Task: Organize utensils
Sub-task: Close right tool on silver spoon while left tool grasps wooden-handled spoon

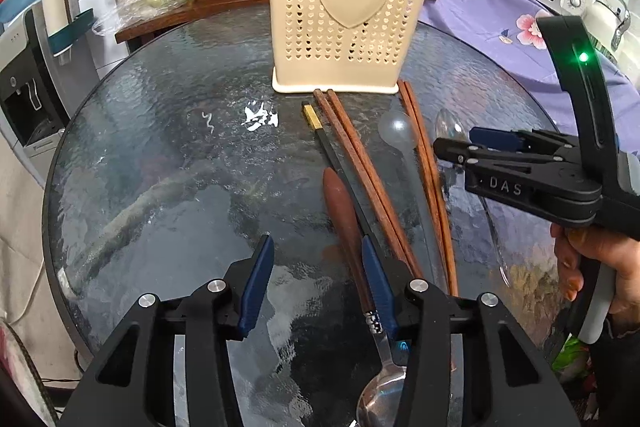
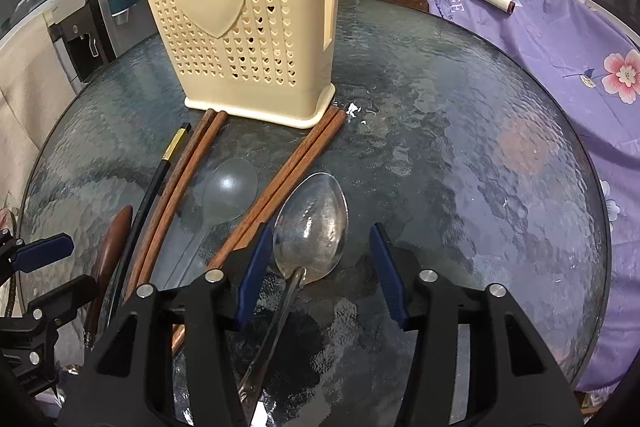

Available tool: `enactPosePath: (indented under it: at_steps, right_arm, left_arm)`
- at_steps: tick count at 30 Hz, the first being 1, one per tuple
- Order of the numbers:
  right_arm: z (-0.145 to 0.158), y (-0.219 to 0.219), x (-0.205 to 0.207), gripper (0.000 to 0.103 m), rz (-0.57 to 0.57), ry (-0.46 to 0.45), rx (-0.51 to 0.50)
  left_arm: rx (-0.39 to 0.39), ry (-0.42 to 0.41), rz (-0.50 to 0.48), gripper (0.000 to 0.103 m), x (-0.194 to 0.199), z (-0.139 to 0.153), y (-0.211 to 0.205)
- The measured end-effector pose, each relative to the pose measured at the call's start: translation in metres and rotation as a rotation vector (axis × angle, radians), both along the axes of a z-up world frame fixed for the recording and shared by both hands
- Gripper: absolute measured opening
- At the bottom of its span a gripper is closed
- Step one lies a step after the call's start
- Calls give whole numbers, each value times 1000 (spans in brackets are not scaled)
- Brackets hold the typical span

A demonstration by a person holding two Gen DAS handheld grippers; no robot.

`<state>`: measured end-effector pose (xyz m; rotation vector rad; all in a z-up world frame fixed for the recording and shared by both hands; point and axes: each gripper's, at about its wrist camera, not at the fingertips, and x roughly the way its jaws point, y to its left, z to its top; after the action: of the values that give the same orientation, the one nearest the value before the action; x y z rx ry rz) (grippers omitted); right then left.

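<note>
The step in hand looks like the first pick-up: every utensil lies on the glass table [image 2: 460, 131] and none is yet lifted toward the cream utensil holder [image 2: 240, 27], which stands upright well beyond both sets of jaws. The right gripper [image 2: 320, 267] has its jaws standing partly open and empty, with the bowl of the metal spoon [image 2: 310, 223] lying between them, close to the left pad and apart from the right; its handle runs back under the gripper body. The left gripper [image 1: 318, 279] is likewise partly open and grips nothing: the brown-handled spoon [image 1: 340, 203] and the black chopstick [image 1: 340, 163] lie just at its right pad, and the gap between the pads shows mostly bare glass. The next move probably calls for centring one utensil between the pads, lowering to the glass and closing. Crowding is the hindrance: two pairs of wooden chopsticks [image 2: 280, 179] and a clear plastic spoon [image 2: 230, 191] lie just left of the right jaws, so a sloppy close could catch a neighbour.
</note>
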<state>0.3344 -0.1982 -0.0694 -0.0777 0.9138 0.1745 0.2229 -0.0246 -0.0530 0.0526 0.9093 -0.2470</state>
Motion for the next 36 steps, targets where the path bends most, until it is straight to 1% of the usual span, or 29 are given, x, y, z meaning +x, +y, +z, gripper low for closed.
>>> enactPosePath:
  at_steps: [6,10,17,21,23,26,33,35,36]
  right_arm:
    - [0,-2,-4,48,13,3,1]
    - [0,-3,-6,48,15,3,0]
    - [1,-2,-9,48,10,11,0]
    - [1,1,-7,48,-2,20,-2]
    - [2,3,-5,49,-9,24,-2]
    - [2,5,-1,49,-31,29,1]
    - [3,10,9,48,-72,31,3]
    - [2,11,9,46,-76,27,2]
    - [3,12,11,42,-75,26,0]
  left_arm:
    - [12,15,-21,41,-4,-4,-6]
    - [39,11,-22,39,-3,-6,-10]
    - [56,8,-11,29,13,-5,-14]
    - [41,15,1,28,25,-5,-15]
    - [32,18,15,24,30,-5,-13]
    - [5,24,34,21,35,-4,-11]
    - [-8,24,53,18,41,-4,-13]
    - [-12,24,56,18,42,-4,-13]
    - [-14,25,57,18,43,-4,-13]
